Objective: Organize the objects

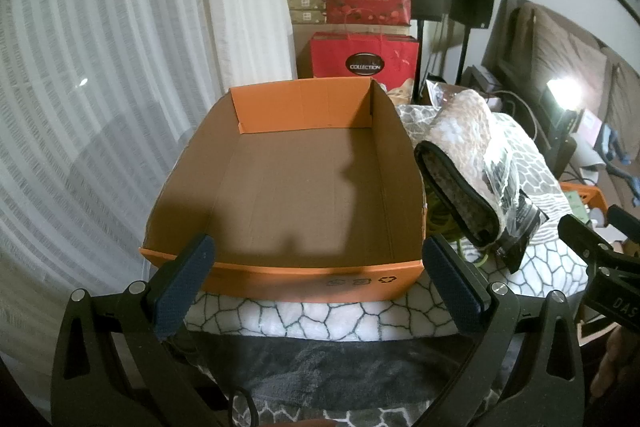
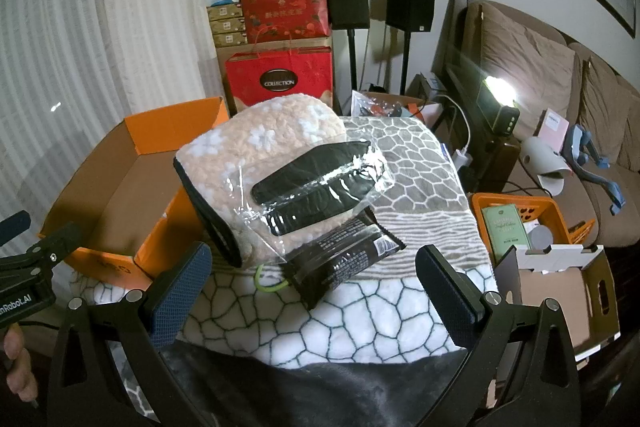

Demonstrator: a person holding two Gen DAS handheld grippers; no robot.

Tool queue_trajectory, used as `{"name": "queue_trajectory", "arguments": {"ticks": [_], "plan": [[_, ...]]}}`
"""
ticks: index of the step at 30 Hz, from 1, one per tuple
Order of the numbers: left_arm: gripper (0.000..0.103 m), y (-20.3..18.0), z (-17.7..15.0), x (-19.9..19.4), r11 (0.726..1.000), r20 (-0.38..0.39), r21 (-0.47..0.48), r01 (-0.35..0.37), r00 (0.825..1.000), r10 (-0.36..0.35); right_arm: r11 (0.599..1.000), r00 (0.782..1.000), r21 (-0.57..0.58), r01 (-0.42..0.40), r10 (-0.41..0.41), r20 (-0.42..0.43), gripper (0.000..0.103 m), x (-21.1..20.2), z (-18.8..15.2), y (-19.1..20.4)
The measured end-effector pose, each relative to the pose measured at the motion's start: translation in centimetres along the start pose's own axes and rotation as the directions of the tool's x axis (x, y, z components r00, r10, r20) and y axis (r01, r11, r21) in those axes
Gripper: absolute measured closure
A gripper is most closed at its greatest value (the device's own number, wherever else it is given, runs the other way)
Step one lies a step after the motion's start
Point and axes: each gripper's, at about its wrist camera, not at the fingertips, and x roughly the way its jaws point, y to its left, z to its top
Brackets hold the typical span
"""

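Observation:
An empty orange cardboard box [image 1: 308, 183] lies on a patterned blanket, right in front of my open, empty left gripper [image 1: 316, 283]; the box also shows in the right wrist view [image 2: 132, 183] at the left. Right of the box a fuzzy beige slipper-like item [image 2: 256, 163] carries a clear plastic bag with black pieces [image 2: 320, 183]; a dark foil packet [image 2: 344, 259] and a green loop [image 2: 268, 283] lie against it. These show in the left wrist view too, the fuzzy item [image 1: 460, 147] at the right. My right gripper [image 2: 312, 291] is open and empty, just short of the packet.
The white and grey blanket [image 2: 360, 315] covers the surface. An orange crate [image 2: 520, 223] and a white-rimmed carton [image 2: 560, 287] stand at the right. Red gift bags [image 2: 280, 75], stacked boxes and two speakers on stands are behind. A sofa is far right, curtains left.

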Motion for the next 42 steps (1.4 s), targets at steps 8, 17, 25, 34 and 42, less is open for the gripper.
{"name": "queue_trajectory", "arguments": {"ticks": [8,17,25,34,42], "plan": [[0.000,-0.01,-0.01,0.00,1.000,0.001,0.000,0.001,1.000,-0.001,1.000,1.000,0.000,0.001,-0.001,0.000,0.000,-0.04,0.09,0.07],[0.000,-0.09,0.00,-0.03,1.000,0.000,0.002,0.000,1.000,0.000,1.000,1.000,0.001,0.002,-0.002,0.000,0.000,-0.12,0.20,0.14],[0.000,-0.11,-0.01,-0.03,1.000,0.000,0.002,0.000,1.000,0.000,1.000,1.000,0.001,0.001,-0.001,0.001,0.000,-0.07,0.08,0.00],[0.000,-0.26,0.03,-0.05,1.000,-0.002,0.003,0.001,1.000,-0.001,1.000,1.000,0.001,0.002,-0.002,0.002,0.000,-0.02,0.09,0.01],[0.000,0.14,0.30,0.26,1.000,-0.003,0.004,-0.003,1.000,0.003,1.000,1.000,0.003,0.006,-0.006,0.000,0.000,0.39,0.12,-0.09]]}}
